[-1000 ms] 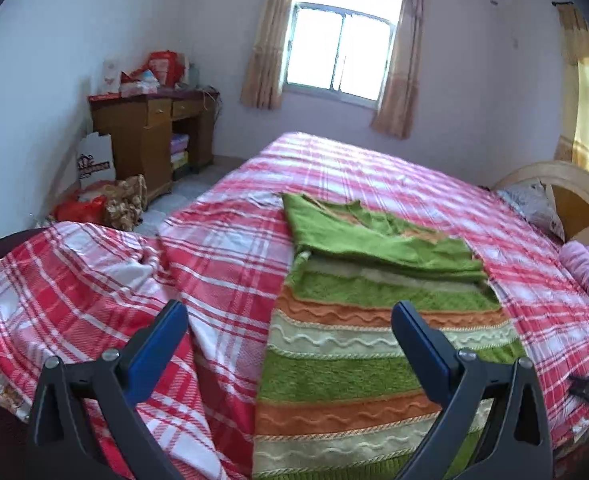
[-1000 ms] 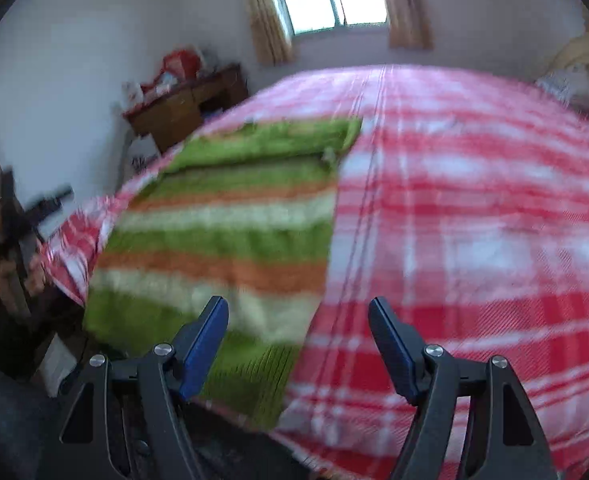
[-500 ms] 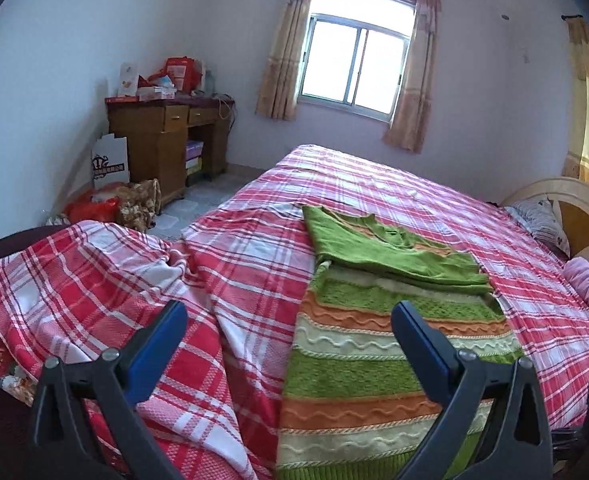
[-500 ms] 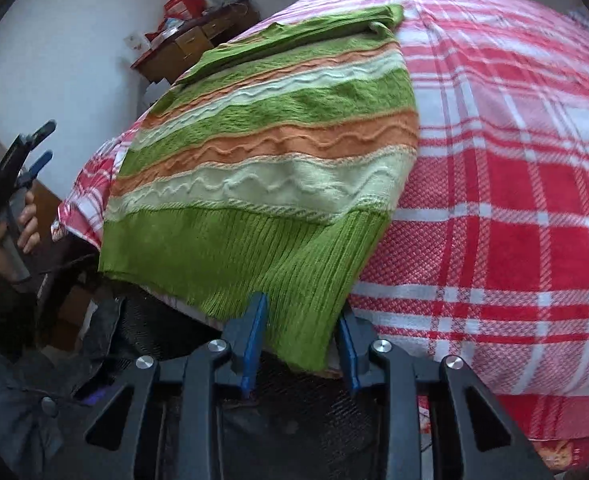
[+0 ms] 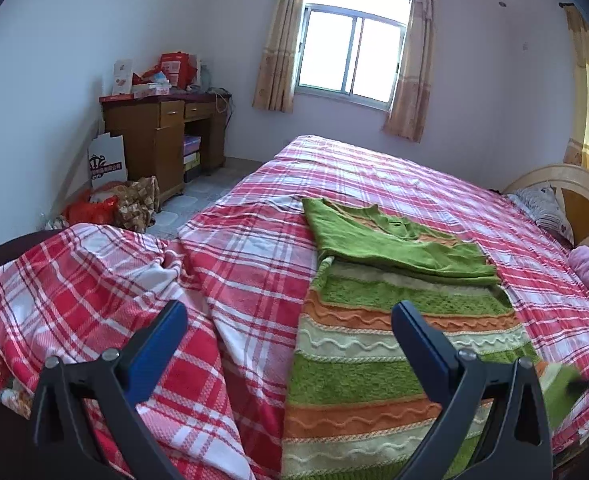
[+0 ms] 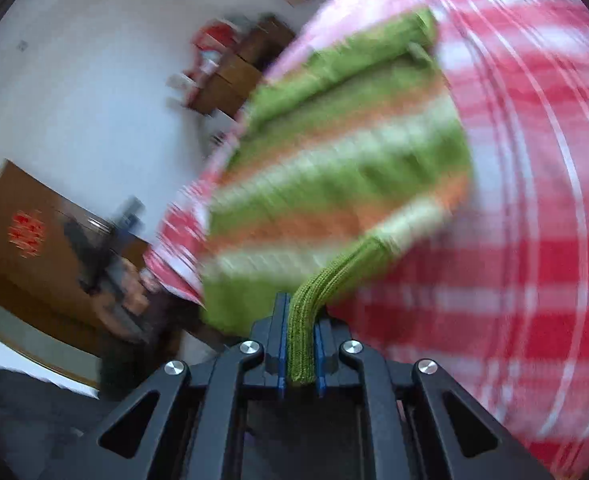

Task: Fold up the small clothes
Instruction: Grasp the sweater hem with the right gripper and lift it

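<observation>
Your right gripper [image 6: 300, 344], matt black plastic with blue pads, clamps a ribbed knit sweater [image 5: 374, 344]; it lies on a woven checked bedspread [image 5: 254, 248] near a glossy wooden desk [image 5: 162, 136].

- Left hand-held gripper [image 5: 288, 330]: jaws spread wide, blue-padded fingers [image 5: 156, 340] well apart, nothing between them. Held above the bed, pointing fwd along its length and tilted slightly down.
- Right hand-held gripper [image 6: 300, 340]: jaws drawn in tight — blue pads [image 6: 281, 344] pressed on both sides of the ribbed hem of the striped sweater [image 6: 346, 160]. Hem corner bunched into a narrow roll running straight back between the fingers.
- Right wrist view heavily motion-blurred; frame rolled to one side.
- In the right view, the person's left hand [image 6: 132, 300] shows blurred at far left, wrapped round the other gripper's handle — fingers not clear enough to tell more.
</observation>
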`<action>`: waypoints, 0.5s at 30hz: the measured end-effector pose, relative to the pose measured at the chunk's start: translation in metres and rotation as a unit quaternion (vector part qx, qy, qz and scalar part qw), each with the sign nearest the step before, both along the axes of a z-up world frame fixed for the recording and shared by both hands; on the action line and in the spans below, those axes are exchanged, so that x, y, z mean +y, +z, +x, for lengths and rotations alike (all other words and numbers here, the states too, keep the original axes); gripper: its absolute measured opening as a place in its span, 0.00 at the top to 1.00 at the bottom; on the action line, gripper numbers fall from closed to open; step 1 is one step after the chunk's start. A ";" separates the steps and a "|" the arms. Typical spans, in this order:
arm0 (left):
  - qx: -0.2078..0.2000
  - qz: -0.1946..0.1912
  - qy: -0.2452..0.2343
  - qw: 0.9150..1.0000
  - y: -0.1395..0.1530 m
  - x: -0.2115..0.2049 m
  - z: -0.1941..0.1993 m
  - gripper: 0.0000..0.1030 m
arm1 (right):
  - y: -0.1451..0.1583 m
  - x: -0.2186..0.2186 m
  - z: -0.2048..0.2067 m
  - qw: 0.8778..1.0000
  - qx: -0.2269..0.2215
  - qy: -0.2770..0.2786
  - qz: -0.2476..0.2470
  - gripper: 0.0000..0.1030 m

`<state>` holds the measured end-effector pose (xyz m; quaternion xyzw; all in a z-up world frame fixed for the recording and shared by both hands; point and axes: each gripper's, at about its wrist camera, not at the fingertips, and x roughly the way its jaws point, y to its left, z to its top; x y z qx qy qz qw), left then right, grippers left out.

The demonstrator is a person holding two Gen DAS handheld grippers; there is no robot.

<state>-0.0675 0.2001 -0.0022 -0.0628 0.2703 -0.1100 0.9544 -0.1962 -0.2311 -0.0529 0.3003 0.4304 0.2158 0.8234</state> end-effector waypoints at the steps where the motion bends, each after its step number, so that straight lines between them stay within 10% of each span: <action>1: 0.000 0.001 0.000 1.000 0.000 0.000 0.002 0.00 | 0.010 -0.004 0.011 1.000 -0.015 -0.004 0.007 0.90; 6: 0.008 0.008 -0.007 1.000 0.004 0.003 0.013 0.00 | 0.029 -0.024 0.089 0.997 -0.048 -0.054 -0.020 0.90; 15: 0.015 0.056 -0.071 0.996 0.003 0.003 0.016 0.00 | -0.045 -0.062 0.167 0.989 0.028 -0.146 -0.018 0.90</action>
